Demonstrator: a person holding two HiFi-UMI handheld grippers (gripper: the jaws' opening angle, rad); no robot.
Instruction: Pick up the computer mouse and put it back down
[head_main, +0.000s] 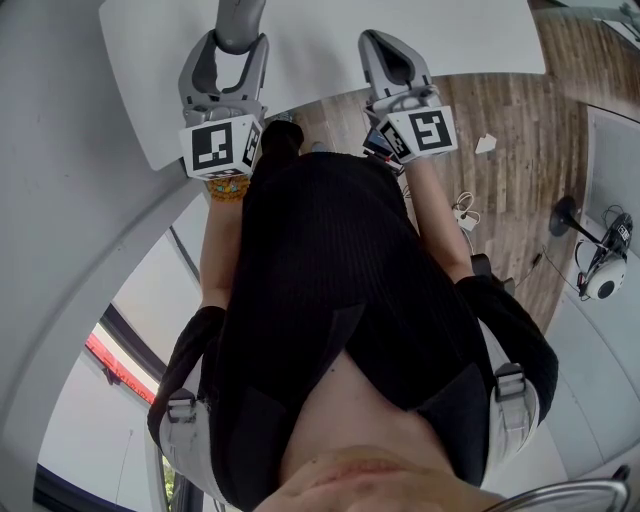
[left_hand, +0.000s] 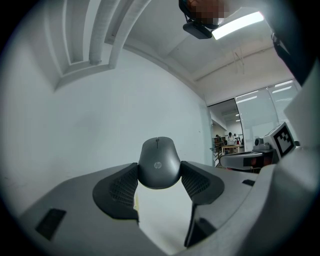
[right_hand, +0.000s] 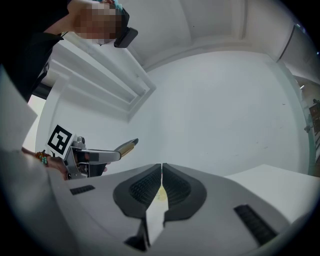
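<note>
Left gripper (left_hand: 159, 174) jaws pinched the mouse (left_hand: 159, 159) by its flanks over the worktop (head_main: 320, 40); judged light, rigid, smooth-shelled, slip-prone; right gripper (right_hand: 161, 173) jaws were pressed together, empty.

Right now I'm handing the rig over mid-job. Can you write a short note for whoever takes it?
Left gripper: shut on the computer mouse, pads on its two sides, its top face toward the gripper's camera. It looks lifted clear of the white table.
Right gripper: jaws together, nothing between them, held beside the left one over the table edge.
Done: the mouse is picked up.
Left: lower the mouse onto the table, open the left jaws and draw back.
</note>
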